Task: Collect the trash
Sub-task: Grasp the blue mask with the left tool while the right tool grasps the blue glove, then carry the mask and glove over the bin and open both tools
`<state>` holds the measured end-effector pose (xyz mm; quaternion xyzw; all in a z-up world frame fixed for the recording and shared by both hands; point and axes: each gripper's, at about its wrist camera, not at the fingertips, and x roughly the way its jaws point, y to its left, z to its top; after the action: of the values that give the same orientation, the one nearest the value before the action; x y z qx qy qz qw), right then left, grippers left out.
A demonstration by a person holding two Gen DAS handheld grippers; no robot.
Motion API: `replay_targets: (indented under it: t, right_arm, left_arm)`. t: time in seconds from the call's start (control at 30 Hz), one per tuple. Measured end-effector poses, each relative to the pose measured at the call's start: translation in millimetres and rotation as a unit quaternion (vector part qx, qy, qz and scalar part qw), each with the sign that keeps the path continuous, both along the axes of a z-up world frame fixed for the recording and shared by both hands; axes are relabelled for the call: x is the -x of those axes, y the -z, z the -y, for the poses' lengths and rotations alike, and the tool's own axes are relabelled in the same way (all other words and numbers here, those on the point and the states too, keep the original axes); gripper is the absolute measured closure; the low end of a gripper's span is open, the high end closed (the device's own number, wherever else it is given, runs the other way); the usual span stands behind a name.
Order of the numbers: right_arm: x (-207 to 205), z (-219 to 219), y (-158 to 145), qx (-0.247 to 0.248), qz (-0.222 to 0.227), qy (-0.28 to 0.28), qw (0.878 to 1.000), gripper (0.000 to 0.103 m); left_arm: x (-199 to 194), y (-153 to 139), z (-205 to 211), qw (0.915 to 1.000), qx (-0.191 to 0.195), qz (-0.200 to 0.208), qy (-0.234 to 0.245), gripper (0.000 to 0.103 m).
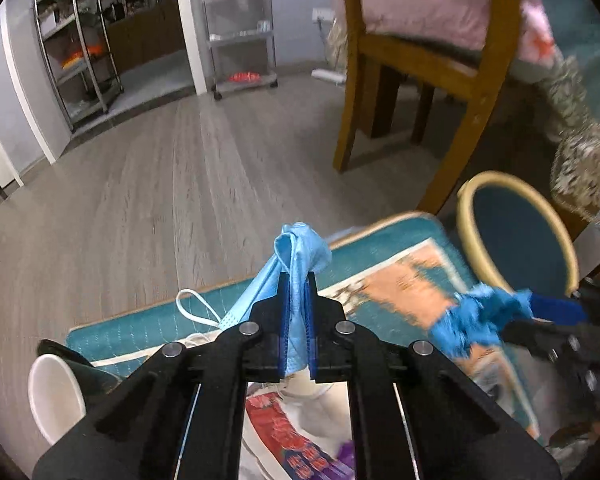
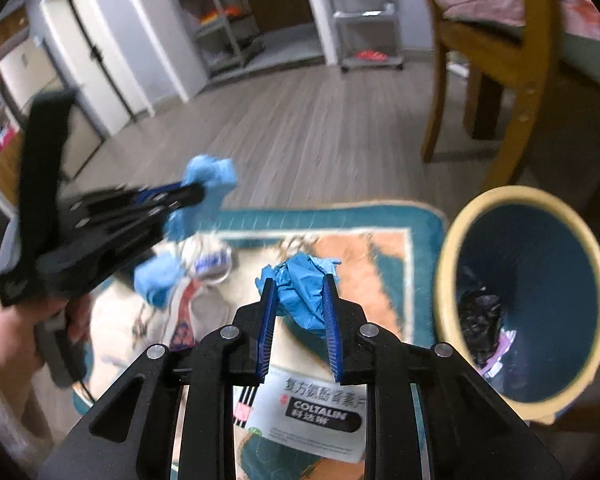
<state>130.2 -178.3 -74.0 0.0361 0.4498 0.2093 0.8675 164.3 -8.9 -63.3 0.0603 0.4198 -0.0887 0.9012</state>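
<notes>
Item: floor clean-up, both grippers loaded, with the trash bin (image 2: 525, 300) as landmark. The bin, teal inside with a pale yellow rim, stood on the floor at the corner of the teal-bordered rug (image 2: 384, 216), near the legs of a wooden chair (image 2: 512, 80); dark and purple scraps already lay in its bottom. The left gripper (image 1: 296, 280) had its jaws pressed together on a light blue face mask (image 1: 296, 252), the mask's long axis running up between the blue pads, its crumpled top protruding above the tips and a white ear loop (image 1: 192, 308) trailing down beside them. The right gripper (image 2: 300, 284) had its jaws closed partway around a crumpled blue glove (image 2: 304, 292), pinching it, the wad bulging forward past the tips. Both loads hung above the rug, clear of the bin. From the right gripper the bin opening lay just to the right and slightly ahead; from the left gripper it lay farther off, also to the right, with the right gripper between. The right hand was therefore judged the nearer for the first drop. Remaining on the rug on the side away from the bin: a medicine leaflet (image 2: 312, 416) printed COLTALIN, a red printed wrapper (image 1: 296, 440), a white cup (image 1: 56, 396) at the rug's edge.
</notes>
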Motion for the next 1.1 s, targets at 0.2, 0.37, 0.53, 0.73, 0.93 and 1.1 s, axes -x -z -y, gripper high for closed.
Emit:
replay_targets:
  t: [0.2, 0.37, 0.53, 0.73, 0.93, 1.1]
  right_arm:
    - [8, 42, -36, -0.004, 0.049, 0.056, 0.997, 0.079]
    - [11, 93, -50, -0.032, 0.062, 0.119, 0.99, 0.079]
    - [13, 148, -54, -0.043, 0.065, 0.179, 0.981, 0.079]
    - [11, 200, -41, -0.039, 0.049, 0.228, 0.972, 0.079]
    - [4, 221, -19, -0.026, 0.013, 0.252, 0.967, 0.079]
    - [0, 228, 0, -0.016, -0.012, 0.257, 0.966, 0.079]
  left_arm:
    - [33, -55, 16, 0.9984, 0.027, 0.047, 0.013, 0.097]
    - [61, -77, 35, 0.9959, 0.048, 0.066, 0.039, 0.097]
    - [70, -81, 55, 0.9939, 0.046, 0.071, 0.071, 0.097]
    - [71, -71, 86, 0.9914, 0.041, 0.065, 0.106, 0.097]
    - [65, -50, 120, 0.9875, 0.042, 0.049, 0.143, 0.097]
    - [54, -27, 159, 0.9838, 0.034, 0.031, 0.173, 0.097]
